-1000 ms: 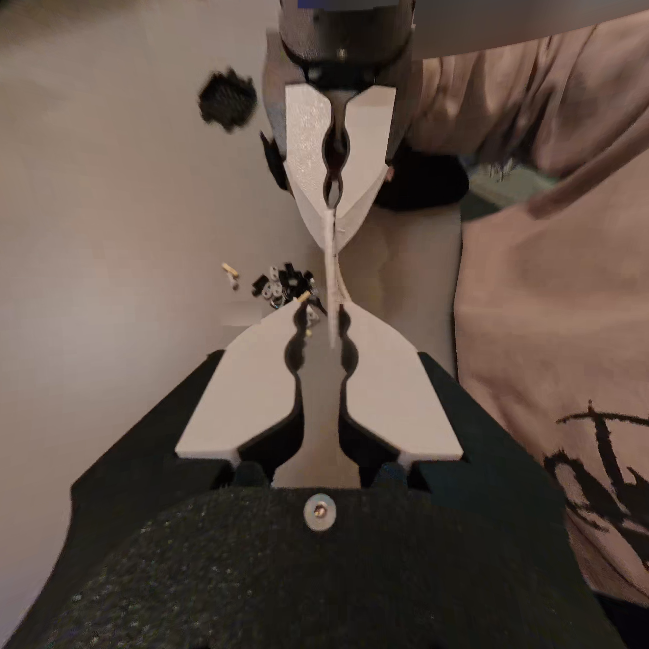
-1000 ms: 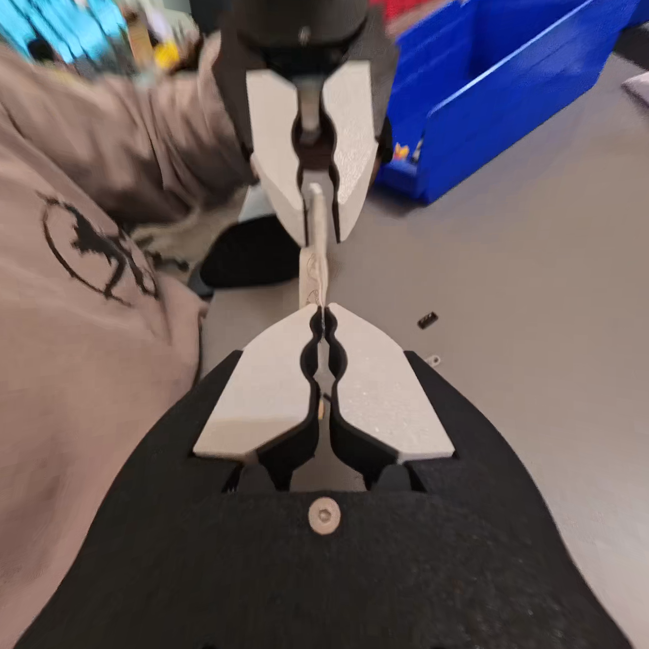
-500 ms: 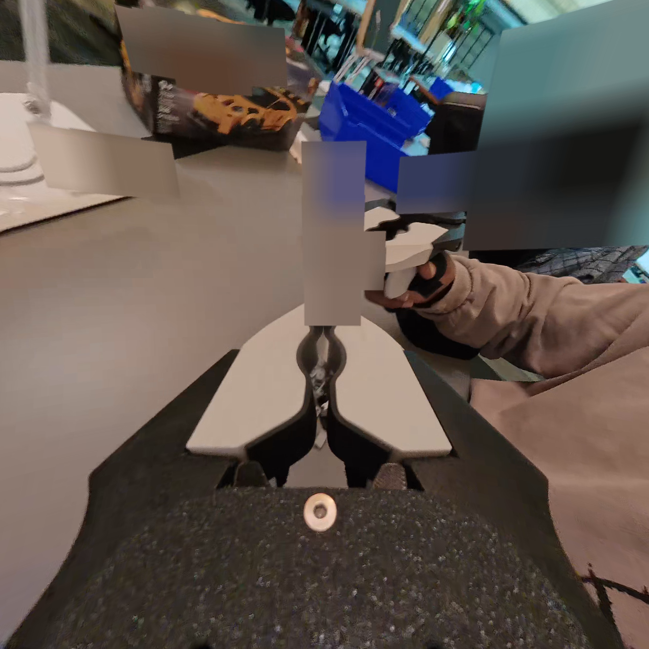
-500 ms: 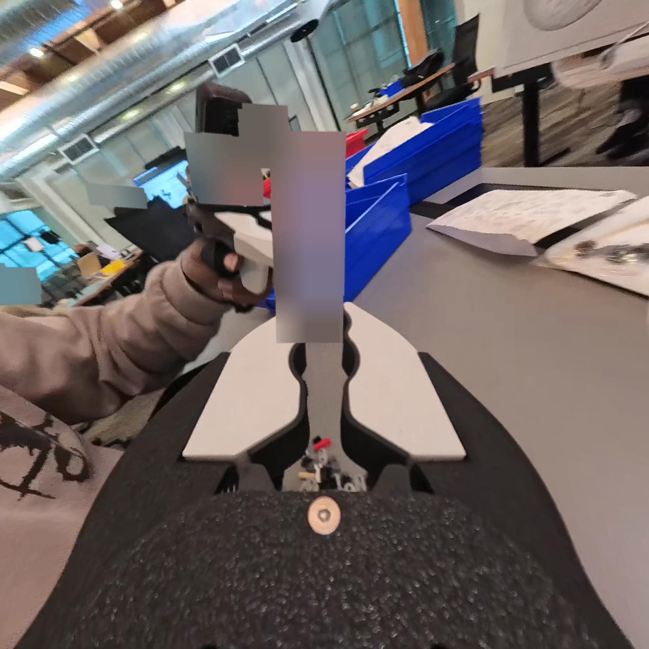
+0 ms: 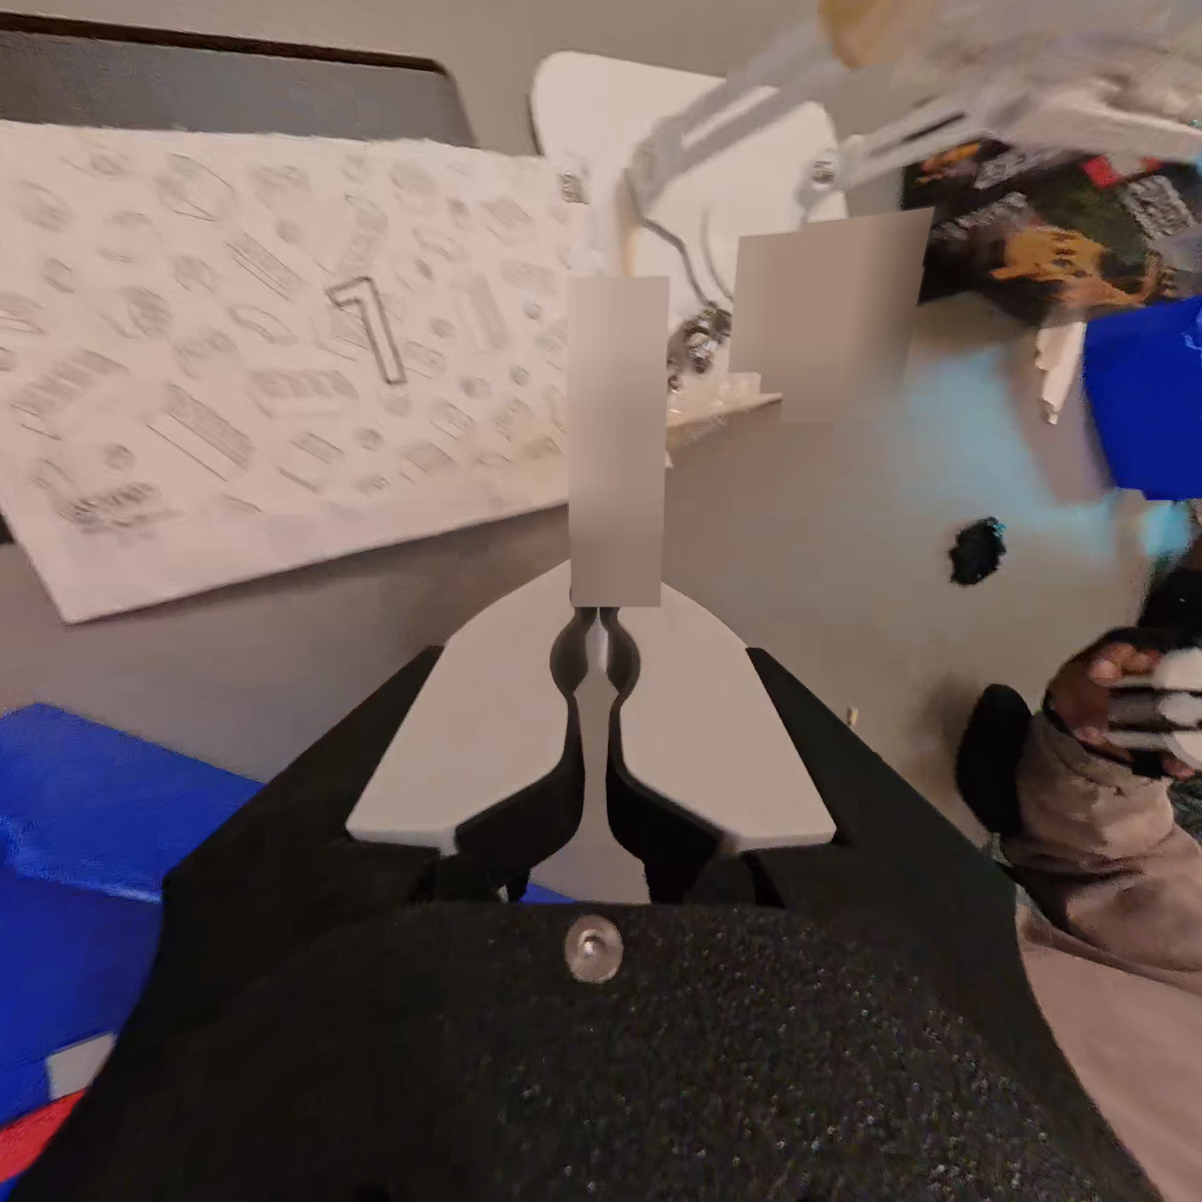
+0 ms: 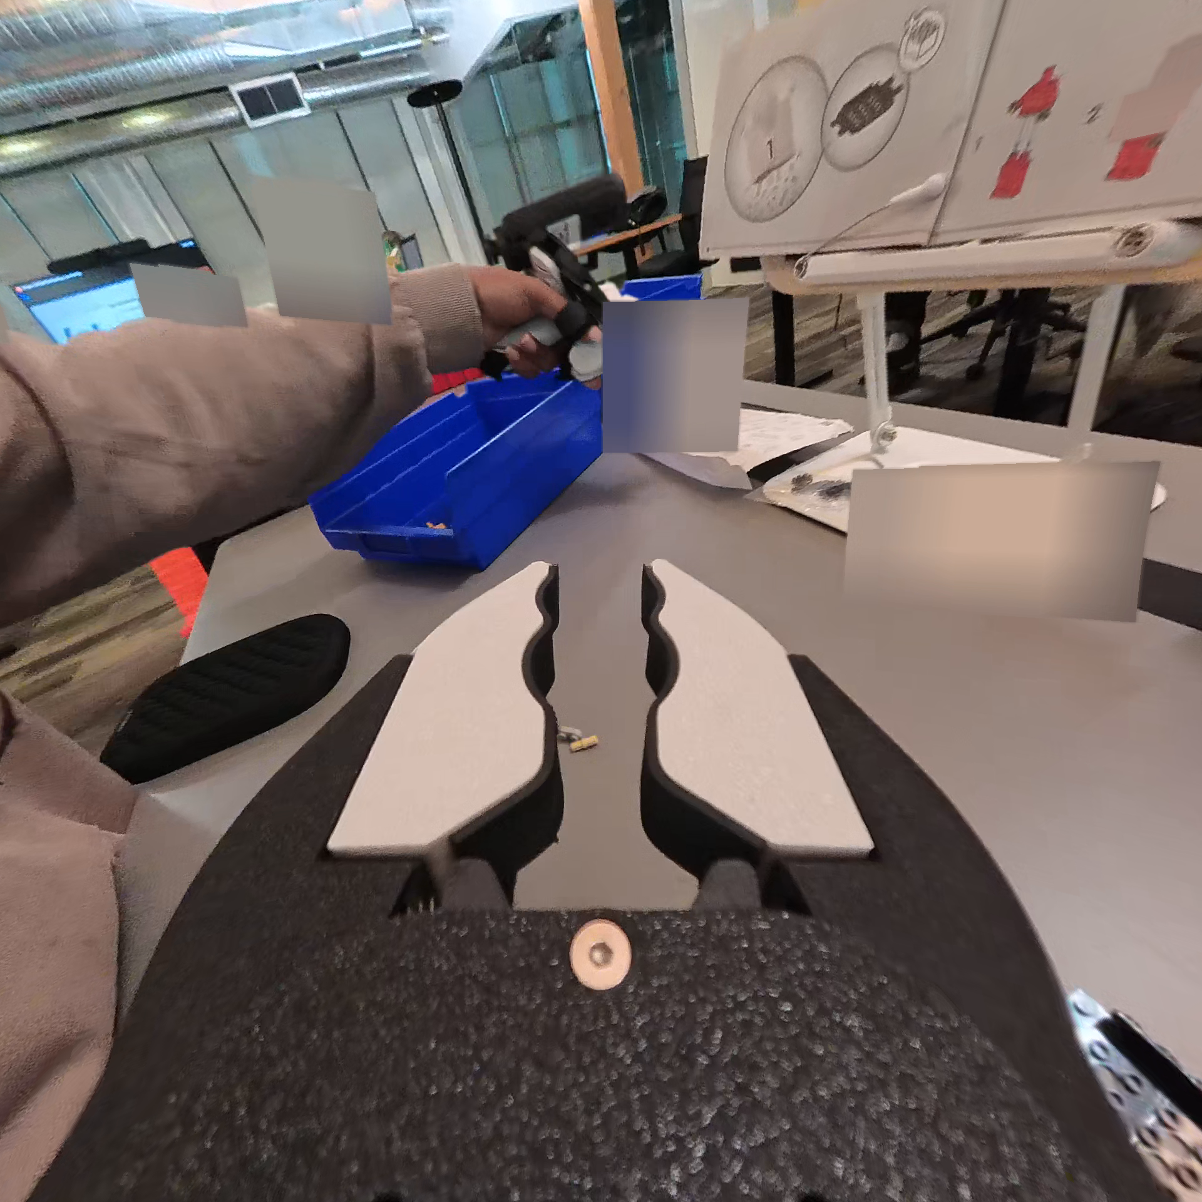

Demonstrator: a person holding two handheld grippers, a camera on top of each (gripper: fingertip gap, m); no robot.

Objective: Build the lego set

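L gripper (image 5: 597,614) jaws nearly closed at the tips; a mosaic patch covers just past them, so can't tell if I'm holding anything. R gripper (image 6: 600,572) wide open, empty, low over grey surface (image 6: 975,748). Small tan lego piece (image 6: 583,743) lies between R fingers on surface. Blue bin (image 6: 455,481) ahead-left.
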